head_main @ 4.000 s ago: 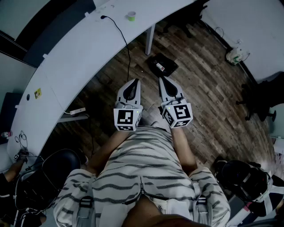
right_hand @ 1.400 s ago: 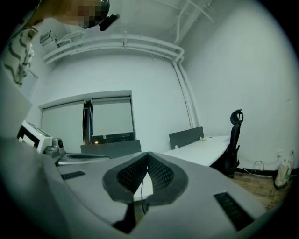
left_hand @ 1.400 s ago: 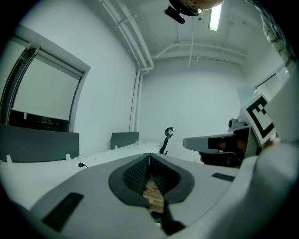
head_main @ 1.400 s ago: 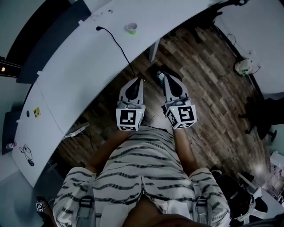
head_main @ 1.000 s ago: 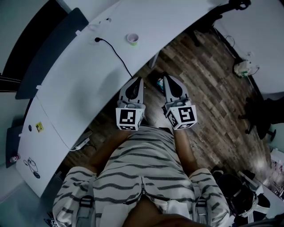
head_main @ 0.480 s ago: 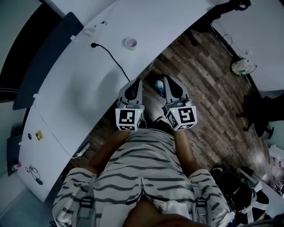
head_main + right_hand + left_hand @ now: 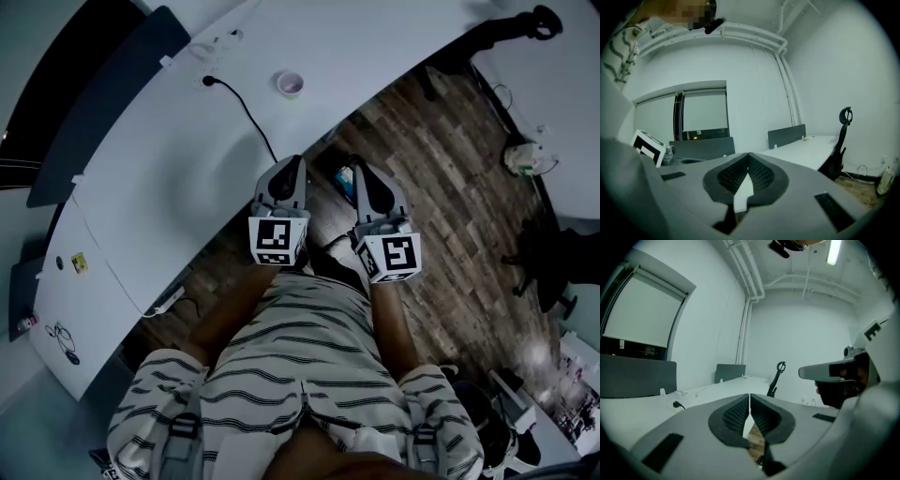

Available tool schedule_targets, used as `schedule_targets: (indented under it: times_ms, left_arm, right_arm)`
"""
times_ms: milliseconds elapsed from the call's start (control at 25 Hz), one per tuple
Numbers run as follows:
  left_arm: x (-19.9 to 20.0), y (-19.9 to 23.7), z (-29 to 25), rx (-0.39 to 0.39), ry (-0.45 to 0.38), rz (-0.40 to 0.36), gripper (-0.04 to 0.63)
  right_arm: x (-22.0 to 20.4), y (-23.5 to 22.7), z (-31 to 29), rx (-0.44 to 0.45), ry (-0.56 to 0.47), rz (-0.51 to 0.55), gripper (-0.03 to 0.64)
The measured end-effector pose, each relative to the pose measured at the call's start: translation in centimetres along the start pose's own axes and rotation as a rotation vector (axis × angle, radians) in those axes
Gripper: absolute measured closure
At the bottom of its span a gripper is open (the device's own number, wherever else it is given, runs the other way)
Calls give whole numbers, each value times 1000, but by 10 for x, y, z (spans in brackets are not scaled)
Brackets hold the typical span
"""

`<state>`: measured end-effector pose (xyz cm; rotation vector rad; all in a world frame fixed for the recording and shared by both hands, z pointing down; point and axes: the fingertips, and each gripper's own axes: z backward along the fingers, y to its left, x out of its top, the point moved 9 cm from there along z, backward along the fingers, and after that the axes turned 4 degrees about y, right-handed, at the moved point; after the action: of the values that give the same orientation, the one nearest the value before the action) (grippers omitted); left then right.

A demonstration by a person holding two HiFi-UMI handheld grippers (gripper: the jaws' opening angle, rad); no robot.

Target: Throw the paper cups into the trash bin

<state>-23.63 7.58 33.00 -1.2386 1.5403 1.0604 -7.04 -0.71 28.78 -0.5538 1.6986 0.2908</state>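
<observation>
A single paper cup [image 7: 290, 84] with a pale rim stands upright on the white curved desk [image 7: 187, 169], near a black cable. My left gripper [image 7: 292, 161] hangs over the desk's near edge, well short of the cup. Its jaws are shut with nothing between them, and the left gripper view shows its pads [image 7: 736, 414] pressed together. My right gripper [image 7: 360, 169] is beside it over the wooden floor. It is also shut and empty, its pads [image 7: 761, 174] meeting at the tips. No trash bin can be made out for certain.
A black cable with a plug [image 7: 208, 81] runs across the desk. A dark boxy object [image 7: 337, 174] lies on the floor between the grippers. Dark dividers [image 7: 103, 103] line the desk's far side. Office chairs [image 7: 553, 253] stand at the right, and a power strip [image 7: 165, 299] lies under the desk.
The person has walked closer to the desk, so the cup now lies nearer ahead of the grippers. Both grippers stayed shut and side by side.
</observation>
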Motion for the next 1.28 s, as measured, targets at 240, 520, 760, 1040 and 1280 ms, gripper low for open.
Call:
schedule_targets:
  times_ms: [240, 520, 760, 1040, 1280]
  left_arm:
    - [-11, 7, -25, 36, 27, 17, 569]
    - [-24, 27, -54, 68, 45, 17, 568]
    - [-34, 32, -75, 84, 64, 13, 535]
    - [-51, 47, -97, 117, 86, 26, 483]
    - [-65, 53, -120, 132, 102, 37, 411]
  right_arm:
    - [-14, -7, -1, 6, 37, -19, 607]
    - [-30, -1, -6, 9, 72, -24, 607]
    - [-42, -6, 0, 15, 85, -35, 607]
    - [-51, -10, -6, 9, 89, -28, 607]
    - [-58, -16, -5, 3, 100, -35, 607]
